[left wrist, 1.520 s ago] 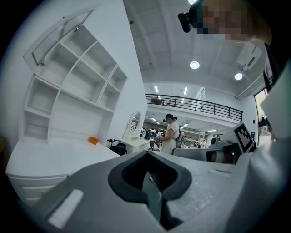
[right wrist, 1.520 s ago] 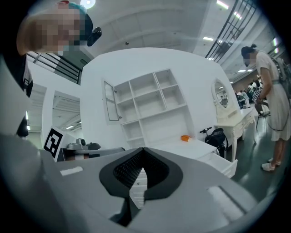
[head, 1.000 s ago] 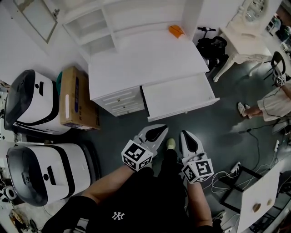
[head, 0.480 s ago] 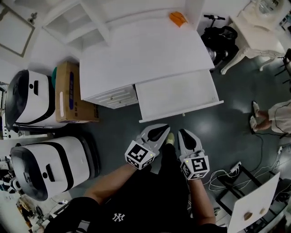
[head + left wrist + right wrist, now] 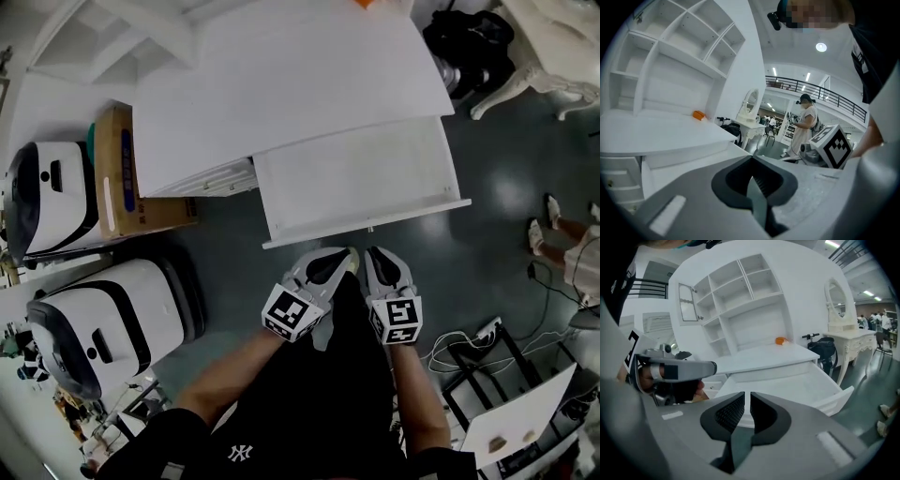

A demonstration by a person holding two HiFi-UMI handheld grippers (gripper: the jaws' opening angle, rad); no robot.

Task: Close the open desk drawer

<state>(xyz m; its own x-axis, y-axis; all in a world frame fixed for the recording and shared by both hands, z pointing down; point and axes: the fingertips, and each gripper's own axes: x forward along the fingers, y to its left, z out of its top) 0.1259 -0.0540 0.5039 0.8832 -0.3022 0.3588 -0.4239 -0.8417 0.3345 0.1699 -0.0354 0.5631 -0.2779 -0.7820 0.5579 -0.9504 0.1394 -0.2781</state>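
Observation:
The white desk (image 5: pixel 281 75) has its wide drawer (image 5: pixel 356 178) pulled out, and the drawer's front panel (image 5: pixel 370 225) faces me. The drawer looks empty inside. Both grippers hang side by side just short of that panel, apart from it. My left gripper (image 5: pixel 336 255) has its jaws shut on nothing (image 5: pixel 751 159). My right gripper (image 5: pixel 375 255) shows only a hairline slit between its jaws, also on nothing (image 5: pixel 747 397). In the right gripper view the open drawer (image 5: pixel 787 383) lies straight ahead, with the left gripper at the left of the picture.
A small orange object (image 5: pixel 780 340) lies at the back of the desk top. A cardboard box (image 5: pixel 117 173) and two white machines (image 5: pixel 52 197) (image 5: pixel 103 323) stand to the left. A black bag (image 5: pixel 469 42), a white dressing table (image 5: pixel 553 47), a person (image 5: pixel 572 244) and floor cables (image 5: pixel 459 352) are to the right.
The desk and drawer have come nearer, and the drawer front now sits just beyond the gripper tips. Both grippers stay shut, and the drawer is pulled out as far as before.

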